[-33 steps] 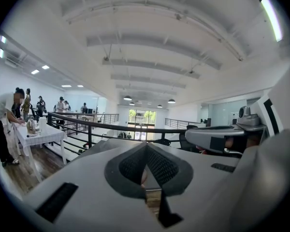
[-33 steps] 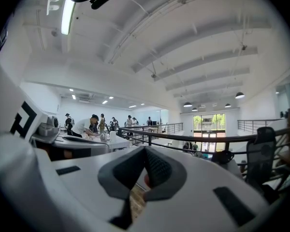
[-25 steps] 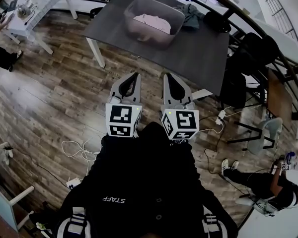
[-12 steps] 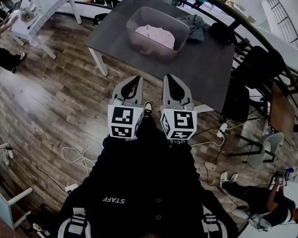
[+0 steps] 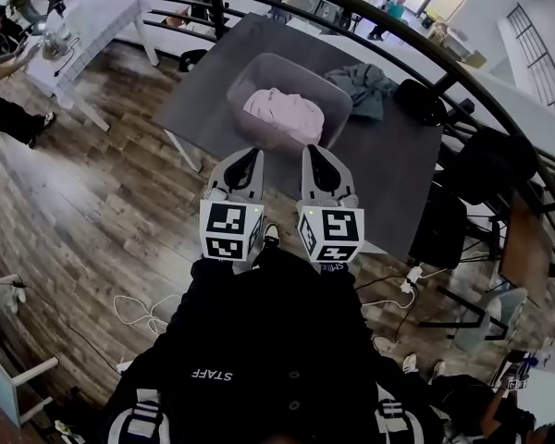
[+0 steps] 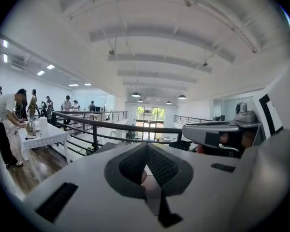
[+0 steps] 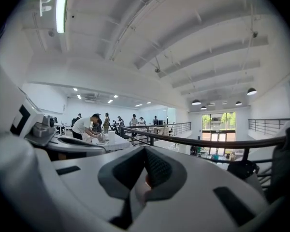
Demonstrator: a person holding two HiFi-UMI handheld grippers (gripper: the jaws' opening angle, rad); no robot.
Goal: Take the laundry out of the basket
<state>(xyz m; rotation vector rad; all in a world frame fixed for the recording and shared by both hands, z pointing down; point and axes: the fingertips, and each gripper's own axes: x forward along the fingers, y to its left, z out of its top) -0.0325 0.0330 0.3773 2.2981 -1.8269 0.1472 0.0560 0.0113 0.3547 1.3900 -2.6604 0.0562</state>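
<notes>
hidden: table (image 5: 388, 183) near edge behind left tool (image 5: 248, 155), right tool (image 5: 314, 154) | basket (image 5: 245, 86) bottom under pink laundry (image 5: 282, 114)

Basket (image 5: 287, 61) is open on top, so reach from above is free. Bare surface (image 5: 388, 183) to its right is free. Grey cloth (image 5: 365, 86) and black item (image 5: 421, 103) crowd the far right. Railing (image 5: 425, 28) runs behind, and a chair (image 5: 488, 165) stands at the right edge.

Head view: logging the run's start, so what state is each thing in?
basket: upright on the table, not emptied.
pink laundry: heaped inside the basket.
grey garment: crumpled on the table, outside the basket.
left hand-held gripper: shut, empty.
right hand-held gripper: shut, empty.
</notes>
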